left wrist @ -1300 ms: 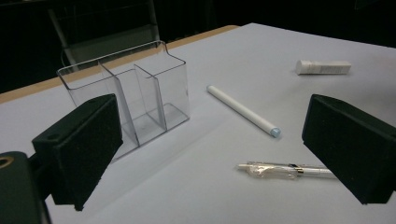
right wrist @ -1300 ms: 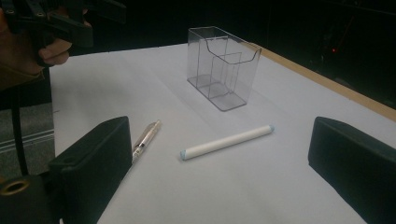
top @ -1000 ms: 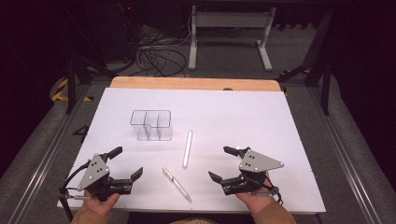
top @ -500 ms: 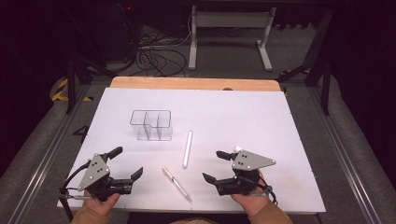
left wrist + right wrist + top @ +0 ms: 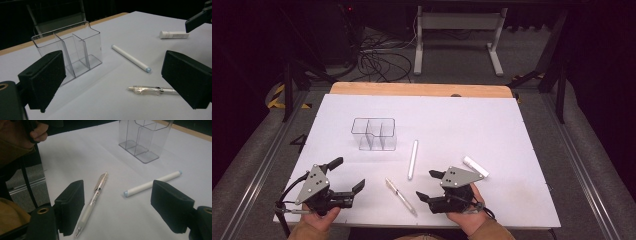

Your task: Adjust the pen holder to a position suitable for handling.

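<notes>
Right gripper (image 5: pixel 432 186) sits low over the near edge of the table (image 5: pixel 512 130), jaws spread wide and holding nothing, turned toward the pen (image 5: pixel 401 196) that lies just ahead of it. In the right gripper view the pen (image 5: pixel 93 200) runs lengthwise close along the inside of one jaw, while the white marker (image 5: pixel 152 184) lies a little farther out, its near end between the two jaws but beyond their tips. Past both, well ahead of the gripper, stands the clear organizer (image 5: pixel 374 134), upright and empty, with three compartments. Left gripper (image 5: pixel 347 177) rests near the table's front corner on the other side of the pen, also wide open and empty; from its own view the pen (image 5: pixel 152 90) lies close before its far jaw and the marker (image 5: pixel 130 58) beyond that. A short white tube (image 5: pixel 475 166) lies just behind and outside the right gripper. Judging by the pose, the step in hand looks like the approach to a first pick, most likely the pen, with the organizer as the probable goal. The next move would call for shifting the right gripper sideways to centre the pen between the jaws, lowering until the pads flank its barrel, then closing gently across it, since a thin round pen may roll away.
</notes>
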`<state>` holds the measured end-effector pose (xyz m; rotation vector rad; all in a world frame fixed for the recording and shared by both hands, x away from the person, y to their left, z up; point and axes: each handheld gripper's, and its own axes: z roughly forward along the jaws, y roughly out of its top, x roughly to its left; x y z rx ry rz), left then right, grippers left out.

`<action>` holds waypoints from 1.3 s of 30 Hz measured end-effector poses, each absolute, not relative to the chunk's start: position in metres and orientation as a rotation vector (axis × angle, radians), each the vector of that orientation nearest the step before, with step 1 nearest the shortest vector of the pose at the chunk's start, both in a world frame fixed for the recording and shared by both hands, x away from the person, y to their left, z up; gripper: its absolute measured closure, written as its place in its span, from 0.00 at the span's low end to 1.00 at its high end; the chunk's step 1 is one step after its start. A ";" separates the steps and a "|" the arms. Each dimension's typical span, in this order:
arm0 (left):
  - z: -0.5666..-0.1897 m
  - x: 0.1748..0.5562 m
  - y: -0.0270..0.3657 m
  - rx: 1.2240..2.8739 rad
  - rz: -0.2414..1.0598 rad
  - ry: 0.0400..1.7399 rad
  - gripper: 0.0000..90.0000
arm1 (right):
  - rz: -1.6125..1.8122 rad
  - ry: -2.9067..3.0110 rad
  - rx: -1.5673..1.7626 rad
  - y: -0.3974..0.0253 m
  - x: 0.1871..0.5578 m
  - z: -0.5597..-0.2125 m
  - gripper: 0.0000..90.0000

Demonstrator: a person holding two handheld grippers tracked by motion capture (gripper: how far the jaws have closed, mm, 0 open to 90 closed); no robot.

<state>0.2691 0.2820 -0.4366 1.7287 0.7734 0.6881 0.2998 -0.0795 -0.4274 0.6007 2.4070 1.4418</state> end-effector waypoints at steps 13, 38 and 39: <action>-0.437 0.269 0.282 1.730 0.688 0.774 0.07 | 1.424 2.484 0.612 -0.061 0.299 -0.440 0.35; -0.437 0.269 0.281 1.735 0.688 0.772 0.07 | 1.388 2.449 0.645 -0.045 0.290 -0.456 0.40; -0.437 0.269 0.281 1.735 0.689 0.772 0.07 | 1.385 2.446 0.648 -0.044 0.289 -0.456 0.40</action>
